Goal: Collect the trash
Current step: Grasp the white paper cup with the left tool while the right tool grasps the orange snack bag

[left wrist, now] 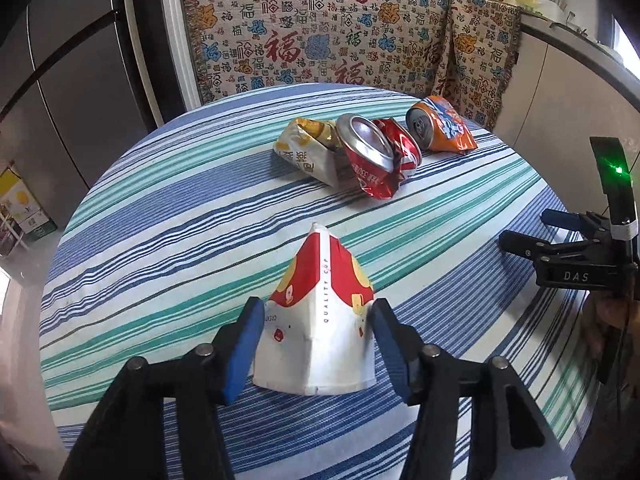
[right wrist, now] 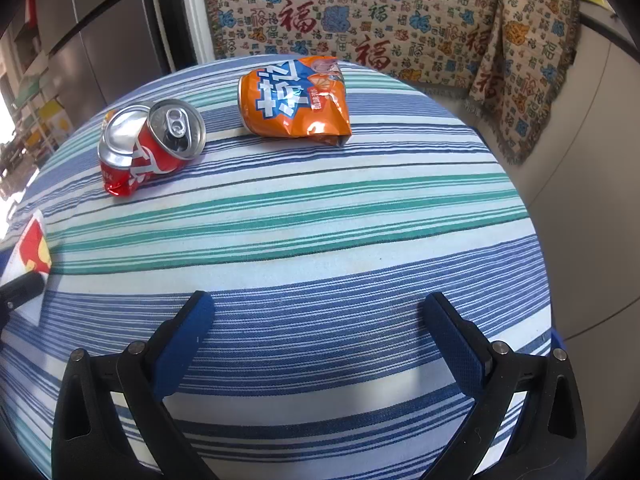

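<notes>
A crushed red-and-white paper cup (left wrist: 320, 320) lies on the striped tablecloth (left wrist: 180, 220) between the blue pads of my left gripper (left wrist: 318, 320), whose jaws touch its two sides. Farther back lie a crumpled yellow-white wrapper (left wrist: 306, 148), a crushed red can (left wrist: 378, 156) and a crushed orange can (left wrist: 442, 124). My right gripper (right wrist: 318, 316) is open and empty over the near part of the table; it also shows at the right in the left wrist view (left wrist: 532, 236). The red can (right wrist: 148, 144), the orange can (right wrist: 294, 98) and the cup's edge (right wrist: 32, 248) show in the right wrist view.
A sofa with a patterned throw (left wrist: 320, 32) stands behind the round table. A grey fridge (left wrist: 72, 80) is at the left, a counter with kitchenware (left wrist: 560, 12) at the right. Boxes (left wrist: 24, 208) sit on the floor at the left.
</notes>
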Available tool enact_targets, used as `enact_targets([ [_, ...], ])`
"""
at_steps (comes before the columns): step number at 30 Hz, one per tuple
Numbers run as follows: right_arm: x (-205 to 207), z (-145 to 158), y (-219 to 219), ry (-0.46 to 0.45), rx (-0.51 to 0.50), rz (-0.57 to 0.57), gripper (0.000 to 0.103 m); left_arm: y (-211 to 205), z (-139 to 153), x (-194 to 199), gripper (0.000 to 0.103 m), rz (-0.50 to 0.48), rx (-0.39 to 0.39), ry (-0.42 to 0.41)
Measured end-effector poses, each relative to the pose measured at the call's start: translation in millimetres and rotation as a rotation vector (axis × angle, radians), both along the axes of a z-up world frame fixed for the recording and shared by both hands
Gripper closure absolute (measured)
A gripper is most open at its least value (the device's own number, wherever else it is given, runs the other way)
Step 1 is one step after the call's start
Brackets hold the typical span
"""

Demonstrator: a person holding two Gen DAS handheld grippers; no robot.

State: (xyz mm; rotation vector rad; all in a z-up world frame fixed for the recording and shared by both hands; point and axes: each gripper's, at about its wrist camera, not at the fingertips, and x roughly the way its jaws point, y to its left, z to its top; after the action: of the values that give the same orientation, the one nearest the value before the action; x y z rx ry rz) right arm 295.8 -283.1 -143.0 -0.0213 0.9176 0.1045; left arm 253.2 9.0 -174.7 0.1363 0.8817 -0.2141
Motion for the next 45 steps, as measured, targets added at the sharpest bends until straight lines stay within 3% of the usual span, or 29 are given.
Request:
enact_targets([
  [3, -0.1, 0.0, -0.2, 0.000, 0.001, 0.001, 0.000, 0.6, -9.5, 6.1, 0.043, 0.014, 0.002, 0.020],
  [5, 0.0, 0.0, -0.4, 0.000, 0.001, 0.001, 0.000, 2.9, -15.0, 8.4, 0.031, 0.030, -0.003, 0.023],
  [10, 2.4, -0.2, -4.3, -0.004, 0.019, 0.001, 0.000, 4.3, -18.7, 6.2, 0.029, 0.019, -0.006, 0.005],
  [15, 9.2, 4.6, -19.0, -0.018, 0.116, 0.038, 0.000, 4.3, -19.0, 6.0, 0.029, 0.020, -0.010, 0.002],
  [21, 61.4, 38.4, -18.7, -0.092, 0.109, 0.107, 0.000, 5.3, -18.7, 6.4, 0.027, 0.019, -0.012, 0.002],
  [27, 125.5, 47.2, 10.4, -0.028, 0.093, 0.152, 0.000, 5.0, -18.6, 6.1, 0.027, 0.020, -0.014, 0.003],
  [31, 147.5, 38.5, 32.5, 0.015, 0.005, 0.145, 0.001, 5.4, -18.5, 6.1, 0.027, 0.020, -0.014, 0.003],
  [33, 152.5, 34.0, 32.0, 0.057, -0.010, 0.122, 0.024, 5.1, -18.6, 6.0, 0.027, 0.020, -0.014, 0.003],
  [39, 120.6, 52.6, 9.6, 0.022, 0.055, 0.091, 0.023, 6.6, -18.5, 6.4, 0.027, 0.017, -0.015, 0.003],
  [45, 42.0, 74.8, -6.6, -0.017, 0.086, 0.113, 0.022, 20.3, -10.0, 0.3, 0.027, -0.038, -0.050, 0.023],
])
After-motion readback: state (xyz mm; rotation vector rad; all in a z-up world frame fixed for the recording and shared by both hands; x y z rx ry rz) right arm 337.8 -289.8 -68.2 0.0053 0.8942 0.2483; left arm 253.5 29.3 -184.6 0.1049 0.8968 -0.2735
